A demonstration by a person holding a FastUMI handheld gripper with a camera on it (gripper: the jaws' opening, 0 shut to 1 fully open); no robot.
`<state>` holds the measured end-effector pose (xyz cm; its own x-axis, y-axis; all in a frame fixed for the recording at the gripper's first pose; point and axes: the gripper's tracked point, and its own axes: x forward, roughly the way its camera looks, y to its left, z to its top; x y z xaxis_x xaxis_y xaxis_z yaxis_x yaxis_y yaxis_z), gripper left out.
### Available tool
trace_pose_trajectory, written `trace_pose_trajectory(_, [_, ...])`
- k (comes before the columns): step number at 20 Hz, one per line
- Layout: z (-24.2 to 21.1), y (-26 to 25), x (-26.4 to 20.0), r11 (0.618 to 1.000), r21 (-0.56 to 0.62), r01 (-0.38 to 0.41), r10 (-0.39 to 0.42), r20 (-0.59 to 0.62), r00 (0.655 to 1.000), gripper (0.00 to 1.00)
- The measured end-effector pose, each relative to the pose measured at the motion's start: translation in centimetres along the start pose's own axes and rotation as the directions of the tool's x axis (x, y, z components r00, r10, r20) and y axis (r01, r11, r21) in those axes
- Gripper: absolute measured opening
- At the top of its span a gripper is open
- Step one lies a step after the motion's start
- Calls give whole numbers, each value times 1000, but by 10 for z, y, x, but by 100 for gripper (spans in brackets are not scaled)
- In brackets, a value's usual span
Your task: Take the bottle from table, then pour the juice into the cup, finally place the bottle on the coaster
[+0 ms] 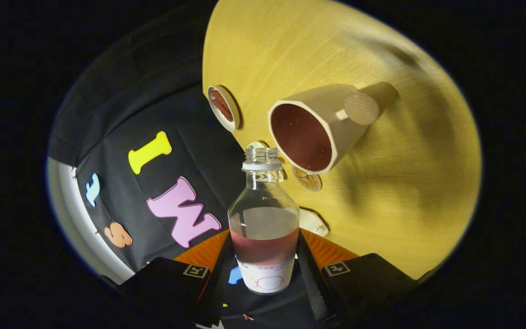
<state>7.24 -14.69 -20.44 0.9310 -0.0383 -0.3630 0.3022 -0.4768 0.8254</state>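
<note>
My gripper (264, 269) is shut on a clear uncapped bottle (264, 219), both fingers pressing its lower body. Red juice fills its lower part, above a white label. The view is rolled, so the wooden table (381, 192) appears tilted. The bottle's open neck (262, 160) sits just short of the rim of a white cup (318, 128) with a dark red inside and a round wooden handle (361, 108). No juice runs from the neck. A round white-rimmed coaster (223, 107) lies near the table edge beyond the bottle.
A small gold round disc (307, 179) lies on the table under the cup's rim. A small white object (313, 222) sits on the table right beside the bottle. The booth's black cloth wall (162, 114) stands past the table edge.
</note>
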Motion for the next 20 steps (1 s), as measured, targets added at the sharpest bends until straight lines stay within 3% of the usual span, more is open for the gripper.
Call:
trace_pose_trajectory(3, [-3,-1,-1,982,-186,-15,18,11,1000,76])
trace_pose_trajectory(6, [-6,-4,1,937,-349,-24,38,33,999,76])
trace_pose_trajectory(10, [-7,-3,-3,814,-581,2,70,101,992,76])
trace_pose_trajectory(13, [-12,3,-1,650,-758,52,111,164,980,76])
trace_pose_trajectory(16, [-20,21,6,407,-906,116,183,205,962,76])
trace_pose_trajectory(20, [-41,63,19,113,-973,202,305,227,925,76])
